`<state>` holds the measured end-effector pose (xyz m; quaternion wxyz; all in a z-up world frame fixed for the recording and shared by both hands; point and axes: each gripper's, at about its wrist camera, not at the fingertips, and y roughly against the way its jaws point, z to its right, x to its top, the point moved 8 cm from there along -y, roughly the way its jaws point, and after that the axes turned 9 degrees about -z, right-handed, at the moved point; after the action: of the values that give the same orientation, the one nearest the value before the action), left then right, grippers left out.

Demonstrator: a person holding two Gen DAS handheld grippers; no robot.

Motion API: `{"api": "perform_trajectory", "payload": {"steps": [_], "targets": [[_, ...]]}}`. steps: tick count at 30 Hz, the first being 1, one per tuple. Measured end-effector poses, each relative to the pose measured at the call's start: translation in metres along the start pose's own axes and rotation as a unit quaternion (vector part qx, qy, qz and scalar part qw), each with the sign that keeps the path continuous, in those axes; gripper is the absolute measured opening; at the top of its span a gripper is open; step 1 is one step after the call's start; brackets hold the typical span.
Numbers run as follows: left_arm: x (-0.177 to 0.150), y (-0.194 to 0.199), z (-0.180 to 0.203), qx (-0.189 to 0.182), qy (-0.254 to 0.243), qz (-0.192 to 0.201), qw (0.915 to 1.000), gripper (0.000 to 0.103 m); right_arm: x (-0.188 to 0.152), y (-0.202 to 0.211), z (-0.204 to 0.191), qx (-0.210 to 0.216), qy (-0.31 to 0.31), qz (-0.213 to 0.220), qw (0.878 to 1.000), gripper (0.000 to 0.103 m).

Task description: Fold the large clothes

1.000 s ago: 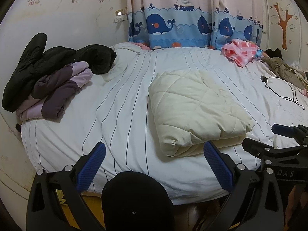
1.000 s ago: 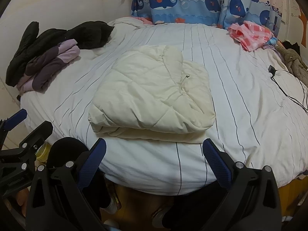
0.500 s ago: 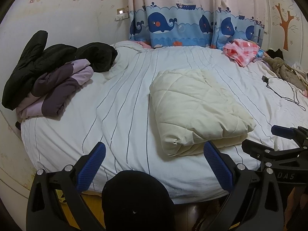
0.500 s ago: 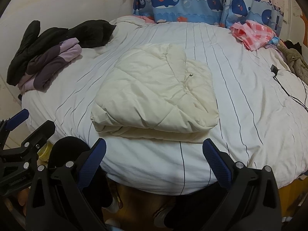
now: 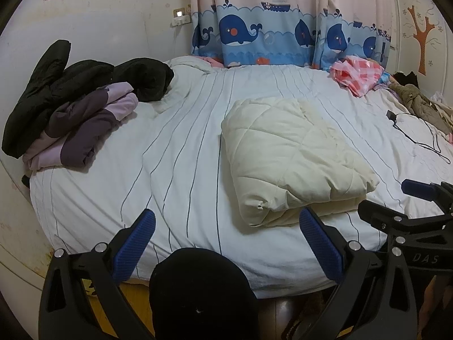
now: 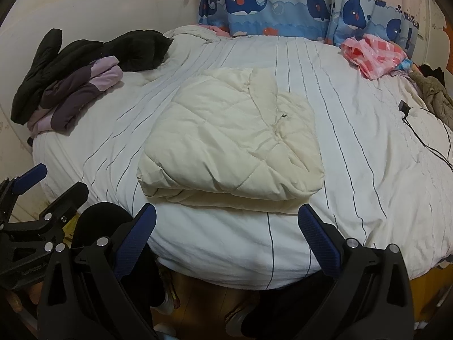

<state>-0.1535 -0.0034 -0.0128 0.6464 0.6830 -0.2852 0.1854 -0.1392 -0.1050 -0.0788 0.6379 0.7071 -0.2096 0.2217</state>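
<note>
Both grippers, left gripper [image 5: 226,221] and right gripper [image 6: 226,215], hang spread wide, empty, off the bed [image 6: 354,147] edge. Folded cream jacket [image 6: 229,133] lies mid-bed; only the left view shows the tree decal [image 5: 421,36].

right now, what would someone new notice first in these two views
The cream quilted coat, folded into a thick rectangle, lies near the front edge of the striped white bed. At the bed's far left sits a heap of black and purple jackets, and behind it hangs a curtain with blue whales. Low in each view, the left gripper and the right gripper stand open, holding nothing.
</note>
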Motion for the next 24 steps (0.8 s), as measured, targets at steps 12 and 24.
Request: {"api": "perform_trajectory", "payload": {"steps": [12, 24], "targets": [[-0.0013, -0.0056, -0.0032, -0.007, 0.004, -0.008, 0.9999, 0.097, 0.0029, 0.0015, -0.0003, -0.015, 0.01, 0.006, 1.0, 0.097], [-0.0003, -0.0101, -0.0037, -0.01, 0.001, -0.013, 0.9999, 0.097, 0.0044, 0.0049, -0.0001, -0.025, 0.01, 0.015, 1.0, 0.097]]}}
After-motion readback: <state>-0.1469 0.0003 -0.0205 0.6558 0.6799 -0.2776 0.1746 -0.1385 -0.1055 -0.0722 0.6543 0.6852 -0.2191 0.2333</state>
